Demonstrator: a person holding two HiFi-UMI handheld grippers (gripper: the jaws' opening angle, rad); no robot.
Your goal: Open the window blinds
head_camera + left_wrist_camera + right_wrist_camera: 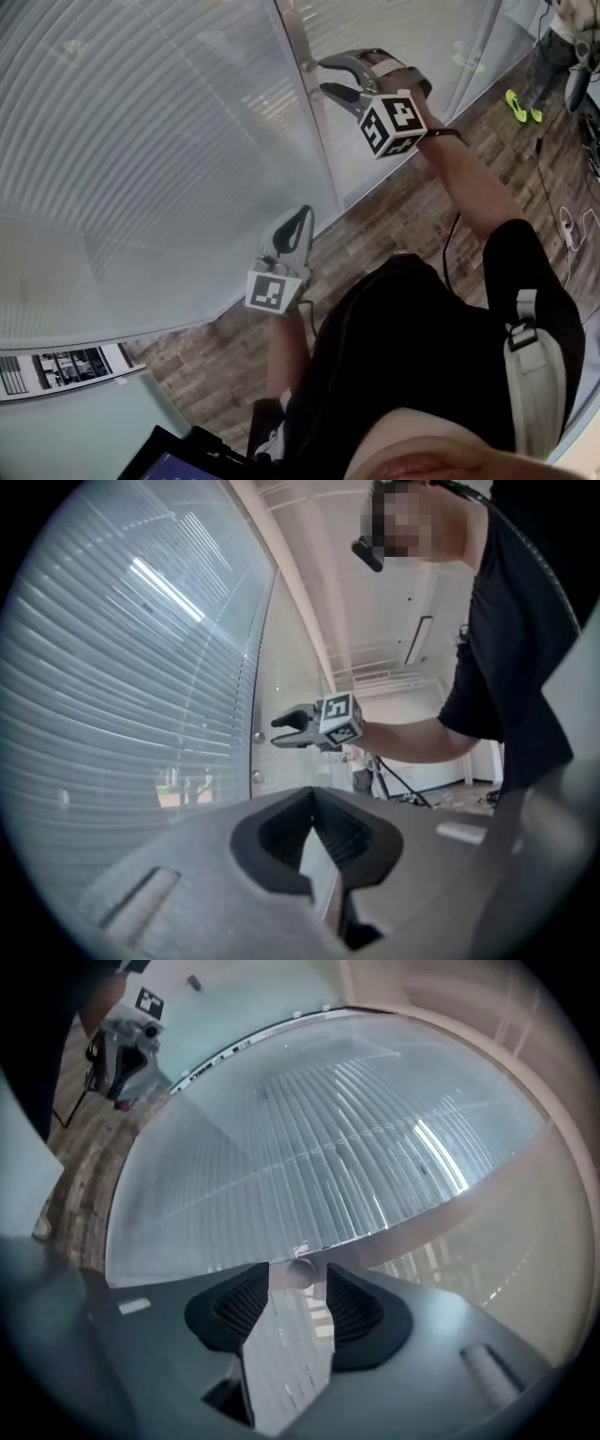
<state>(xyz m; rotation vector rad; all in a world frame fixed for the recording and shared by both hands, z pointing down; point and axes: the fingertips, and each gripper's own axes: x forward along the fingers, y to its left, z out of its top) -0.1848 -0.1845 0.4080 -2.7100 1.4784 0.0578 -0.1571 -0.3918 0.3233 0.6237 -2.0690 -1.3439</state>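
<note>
From the head view, the window blinds (141, 141) fill the top left, behind glass, with their slats lying close together. A pale frame post (302, 84) stands at their right edge. The right gripper (327, 78) is held up high with its tips just beside that post, and its jaws are apart. The left gripper (298, 219) is lower and nearer the body, pointing at the glass with its jaws together. The wood floor (394, 216) runs below. Far off in the top right corner stands another person (555, 47) in bright yellow-green shoes (518, 105).

In the left gripper view, the jaw tips meet and hold nothing. The blinds are on the left. A bit of green outside peeks through the slats low down.

In the right gripper view, the jaws stand well apart with nothing held. A small round knob (300, 1273) sits right at the tips, in the gap - I cannot tell if a pad touches it. The blinds spread wide beyond.
</note>
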